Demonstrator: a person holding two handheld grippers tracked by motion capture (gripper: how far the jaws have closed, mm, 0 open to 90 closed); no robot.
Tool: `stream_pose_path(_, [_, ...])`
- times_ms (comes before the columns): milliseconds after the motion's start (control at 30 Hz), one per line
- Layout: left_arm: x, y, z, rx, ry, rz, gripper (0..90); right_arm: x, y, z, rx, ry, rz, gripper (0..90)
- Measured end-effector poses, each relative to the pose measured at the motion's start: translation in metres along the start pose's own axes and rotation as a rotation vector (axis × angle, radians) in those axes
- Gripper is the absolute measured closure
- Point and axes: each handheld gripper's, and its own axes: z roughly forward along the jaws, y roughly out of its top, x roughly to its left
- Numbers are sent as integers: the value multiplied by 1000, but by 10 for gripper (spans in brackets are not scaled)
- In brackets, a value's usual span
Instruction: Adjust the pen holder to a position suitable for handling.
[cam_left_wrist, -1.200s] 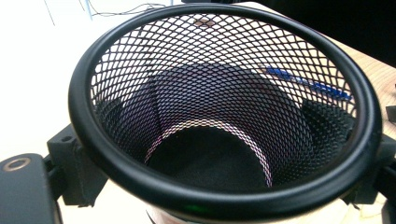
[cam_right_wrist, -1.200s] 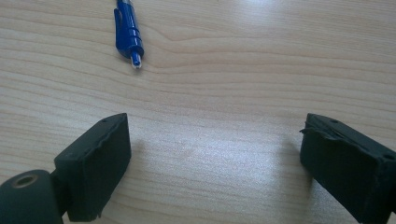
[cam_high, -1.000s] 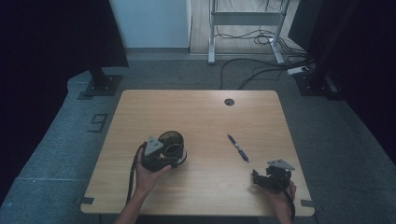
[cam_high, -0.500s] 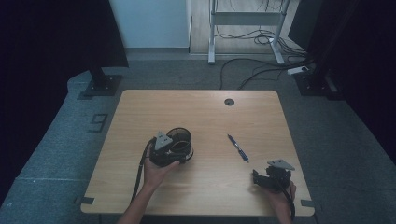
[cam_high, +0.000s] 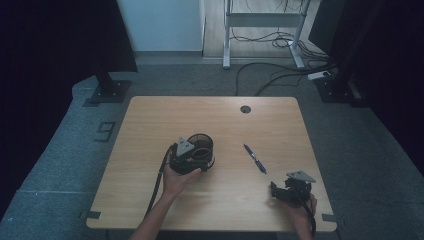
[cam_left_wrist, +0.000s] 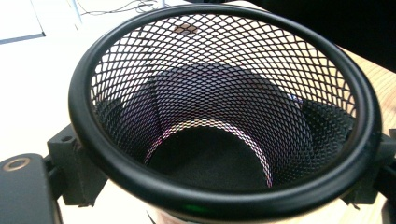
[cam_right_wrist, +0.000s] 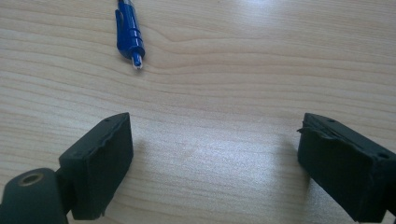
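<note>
The left gripper (cam_high: 192, 156) clamps the black mesh cup (cam_high: 201, 146) from both sides, one jaw against each outer wall, holding it upright near the middle of the tabletop (cam_high: 150, 120). The cup interior is empty. The right gripper (cam_high: 280, 191) rests near the front right corner, jaws spread wide with nothing between them. A blue pen (cam_high: 255, 158) lies between the two grippers, just ahead of the right one.

Black wire mesh cup (cam_left_wrist: 219, 112), diamond lattice all round, solid black rim and dark floor. Blue pen (cam_right_wrist: 128, 30) with a white tip. Pale wooden surface (cam_high: 220, 120), fine light-brown grain. Matt black tongs, left (cam_high: 192, 159) and right (cam_right_wrist: 224, 158). Grey plates on top of both.
</note>
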Motion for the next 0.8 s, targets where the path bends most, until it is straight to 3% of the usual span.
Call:
stream_pose_path(533, [-12,6,27,9,-7,15,96,0,0,0,-2,-3,-1,105])
stream_pose_path(800, [-19,-1,53,43,-18,33,96,0,0,0,-4,1,-2,115])
